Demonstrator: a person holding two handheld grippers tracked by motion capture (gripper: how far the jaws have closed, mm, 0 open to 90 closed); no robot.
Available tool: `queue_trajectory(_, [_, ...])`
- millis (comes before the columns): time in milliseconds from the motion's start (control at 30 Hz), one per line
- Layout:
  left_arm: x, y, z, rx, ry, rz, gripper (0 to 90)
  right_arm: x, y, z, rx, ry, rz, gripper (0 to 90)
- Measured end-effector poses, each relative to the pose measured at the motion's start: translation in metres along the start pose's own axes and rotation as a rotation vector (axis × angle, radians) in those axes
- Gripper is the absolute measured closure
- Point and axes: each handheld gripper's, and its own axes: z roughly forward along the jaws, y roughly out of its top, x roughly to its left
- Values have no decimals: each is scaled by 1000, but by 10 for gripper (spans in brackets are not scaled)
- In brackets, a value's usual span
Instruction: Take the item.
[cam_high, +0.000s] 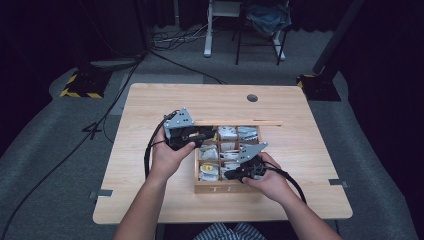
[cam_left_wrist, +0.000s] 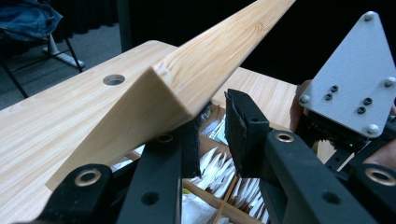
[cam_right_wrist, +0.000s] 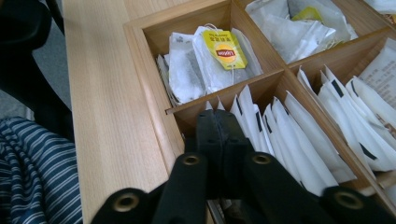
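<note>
On the desk (cam_high: 150, 150), a wooden tea box (cam_high: 227, 187) lettered "TEA" on its front sits at six o'clock. Its compartments hold white sachets (cam_right_wrist: 299, 135) and tea bags with a yellow Lipton tag (cam_right_wrist: 225, 50). The right gripper (cam_right_wrist: 219, 122), jaws pressed together, dips among the sachets. At twelve o'clock the left gripper (cam_left_wrist: 212, 128), jaws narrowly parted, props the raised lid (cam_left_wrist: 196, 79).

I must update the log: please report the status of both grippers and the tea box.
Left gripper props lid open. Right gripper shut, tips among white sachets. Tea box open; nothing blocking.
</note>
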Motion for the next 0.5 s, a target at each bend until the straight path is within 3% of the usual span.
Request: queue_trajectory(500, [0,0,0,0,2,-1,753,5,9,-26,-116,-25,13,900])
